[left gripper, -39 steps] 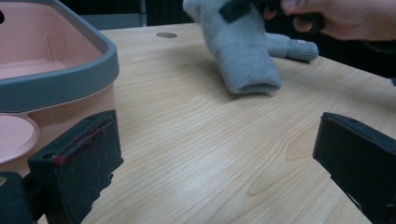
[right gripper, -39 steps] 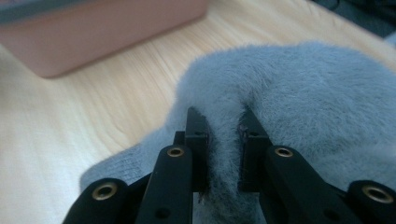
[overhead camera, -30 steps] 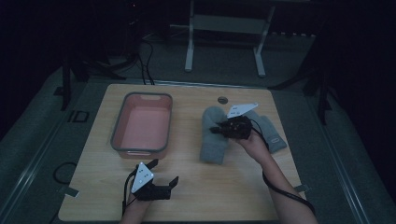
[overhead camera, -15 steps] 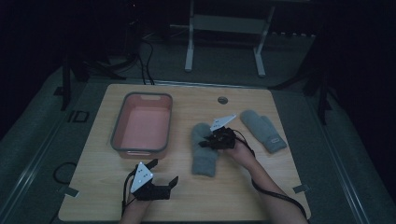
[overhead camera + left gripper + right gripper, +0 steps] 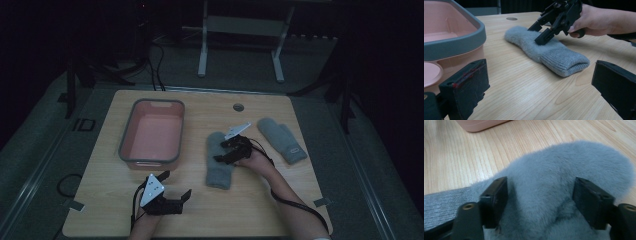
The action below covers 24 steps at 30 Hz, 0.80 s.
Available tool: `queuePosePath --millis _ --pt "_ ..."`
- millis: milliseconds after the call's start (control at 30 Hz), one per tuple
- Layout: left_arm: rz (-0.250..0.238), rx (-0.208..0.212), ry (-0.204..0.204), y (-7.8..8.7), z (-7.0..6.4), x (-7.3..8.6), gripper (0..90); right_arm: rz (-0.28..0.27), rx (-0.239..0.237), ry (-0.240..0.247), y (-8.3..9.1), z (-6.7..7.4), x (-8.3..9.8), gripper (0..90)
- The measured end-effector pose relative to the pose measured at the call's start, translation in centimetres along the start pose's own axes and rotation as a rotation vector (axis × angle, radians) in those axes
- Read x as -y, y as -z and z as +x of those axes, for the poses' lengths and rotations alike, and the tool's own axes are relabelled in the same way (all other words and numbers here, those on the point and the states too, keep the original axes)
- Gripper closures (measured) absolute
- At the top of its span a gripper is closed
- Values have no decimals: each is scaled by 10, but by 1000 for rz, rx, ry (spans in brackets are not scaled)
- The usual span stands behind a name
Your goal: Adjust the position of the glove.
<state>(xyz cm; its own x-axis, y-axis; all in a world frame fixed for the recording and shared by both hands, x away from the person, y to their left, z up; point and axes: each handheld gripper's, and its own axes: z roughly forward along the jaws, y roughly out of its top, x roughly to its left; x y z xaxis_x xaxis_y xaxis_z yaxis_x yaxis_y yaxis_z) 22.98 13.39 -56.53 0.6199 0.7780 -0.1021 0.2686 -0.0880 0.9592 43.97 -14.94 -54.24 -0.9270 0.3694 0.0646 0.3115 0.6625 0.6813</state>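
Grey fleece bulges between the two black jaws of the right hand-held gripper (image 5: pixel 226 151), which have just been opening and now stand spread, one on either side of a mitten's rounded end without pinching it. That near mitten (image 5: pixel 219 159) lies flat at the middle of the tabletop (image 5: pixel 280 200), its fuzzy fingertip end under the gripper and its ribbed knit cuff pointing toward the person. It looks soft, light and floppy, likely to sag and fold when lifted; the ribbed cuff, firmer and thinner, seems the surest place to pinch, while the plush body would squash and could slip. A second mitten (image 5: pixel 281 139) rests well apart to the right, angled, with a small label near its cuff. Left of the near mitten sits a pink bin (image 5: pixel 129 150) with a grey rim, empty inside. The left hand-held gripper (image 5: pixel 175 192) hovers low near the front edge of the tabletop, its jaws wide apart and holding nothing, pointing toward the near mitten
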Motion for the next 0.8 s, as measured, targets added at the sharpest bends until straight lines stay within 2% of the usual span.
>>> queuePosePath --millis 200,367,400,500,633,667,700,800 --pt "0 -2 3 0 0 0 13 -43 8 -5 18 4 -1 214" --pt "2 -3 4 0 0 0 14 -71 91 -4 40 8 1 163" --pt "1 -3 4 0 0 0 14 -76 96 -7 43 7 1 165" --pt "1 -4 3 -1 0 0 14 -100 123 -35 56 4 4 168" --pt "4 -5 2 -1 0 1 14 -102 150 -68 72 -4 11 208" --pt "4 -6 3 -1 0 1 14 -90 139 -88 75 -7 13 192" --pt "4 -6 3 -1 0 1 14 -89 152 -105 78 -10 15 180" --pt "6 -7 3 -1 0 1 14 -101 177 -107 86 -13 20 181"
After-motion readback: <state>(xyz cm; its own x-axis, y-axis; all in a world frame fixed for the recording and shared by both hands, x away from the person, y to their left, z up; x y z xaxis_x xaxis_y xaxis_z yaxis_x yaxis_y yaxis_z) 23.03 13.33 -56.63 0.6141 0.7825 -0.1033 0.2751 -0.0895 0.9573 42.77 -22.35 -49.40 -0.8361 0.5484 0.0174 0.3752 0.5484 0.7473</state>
